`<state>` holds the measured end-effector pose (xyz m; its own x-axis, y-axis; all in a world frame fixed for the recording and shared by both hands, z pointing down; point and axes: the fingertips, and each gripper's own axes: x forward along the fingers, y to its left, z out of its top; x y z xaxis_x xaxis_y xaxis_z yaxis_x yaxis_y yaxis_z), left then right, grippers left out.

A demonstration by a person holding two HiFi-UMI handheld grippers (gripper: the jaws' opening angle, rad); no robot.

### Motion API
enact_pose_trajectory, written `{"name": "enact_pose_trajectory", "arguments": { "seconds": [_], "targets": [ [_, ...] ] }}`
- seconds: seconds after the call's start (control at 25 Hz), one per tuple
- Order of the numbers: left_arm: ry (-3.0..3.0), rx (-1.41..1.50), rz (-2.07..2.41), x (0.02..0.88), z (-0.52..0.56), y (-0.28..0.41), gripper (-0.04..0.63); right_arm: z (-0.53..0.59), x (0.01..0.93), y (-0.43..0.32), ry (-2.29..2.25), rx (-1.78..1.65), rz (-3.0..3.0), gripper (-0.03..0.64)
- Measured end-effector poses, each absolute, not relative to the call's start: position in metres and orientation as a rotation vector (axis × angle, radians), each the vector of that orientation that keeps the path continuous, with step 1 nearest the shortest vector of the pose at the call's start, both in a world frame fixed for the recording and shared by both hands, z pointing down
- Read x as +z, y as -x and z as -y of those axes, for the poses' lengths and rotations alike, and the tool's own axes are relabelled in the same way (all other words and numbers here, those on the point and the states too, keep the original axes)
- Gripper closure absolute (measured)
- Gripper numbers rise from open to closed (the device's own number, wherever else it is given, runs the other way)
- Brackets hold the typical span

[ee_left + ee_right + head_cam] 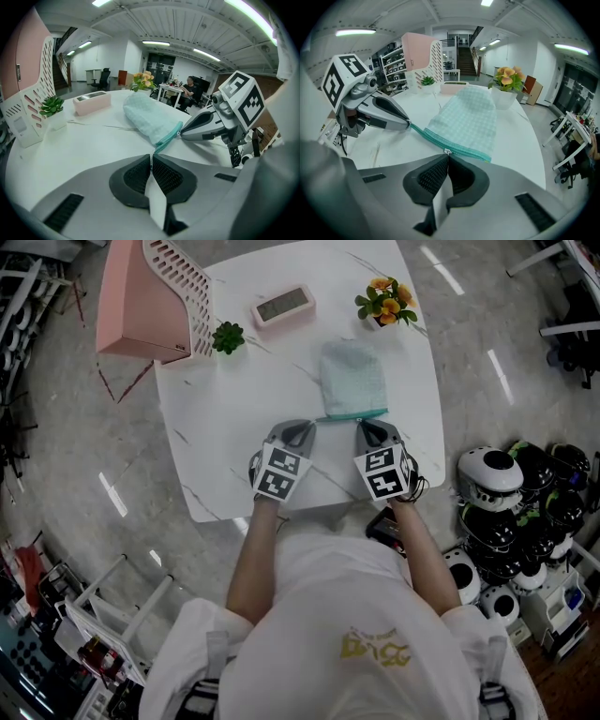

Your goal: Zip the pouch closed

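By table [216,427] edge, left gripper [308,426] tight on pouch [353,381] corner, right gripper [365,426] on zipper pull [447,151].

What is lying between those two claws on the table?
The pouch's teal zipper edge spans the gap from the left claw to the right claw, clearest in the head view.

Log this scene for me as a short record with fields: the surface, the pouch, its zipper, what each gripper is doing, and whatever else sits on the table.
Surface: white marble-pattern table
Pouch: pale green checked pouch, lying flat, zipper edge toward the person
Zipper: teal zipper, zipper pull partway along it
Left gripper: shut on the tape end of the zipper
Right gripper: shut on the zipper pull
Other items: pink digital clock, small succulent, potted orange flowers, pink rack
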<state>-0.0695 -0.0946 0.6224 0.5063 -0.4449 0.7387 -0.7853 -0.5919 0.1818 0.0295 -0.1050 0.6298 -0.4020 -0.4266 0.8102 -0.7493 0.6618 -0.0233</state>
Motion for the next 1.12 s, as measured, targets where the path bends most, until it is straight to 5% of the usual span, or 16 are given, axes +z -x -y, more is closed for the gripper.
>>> {"name": "enact_pose_trajectory", "arguments": {
  "seconds": [0.88,1.12],
  "targets": [
    [-2.202,0.875,1.097,0.624,0.094,0.088,0.558,0.111,0.631,-0.062,-1.051,0.556,1.986,0.597],
    [-2.178,0.811,1.164,0.621,0.095,0.095,0.504,0.107,0.627,-0.063,-1.116,0.595,1.984,0.591]
  ]
}}
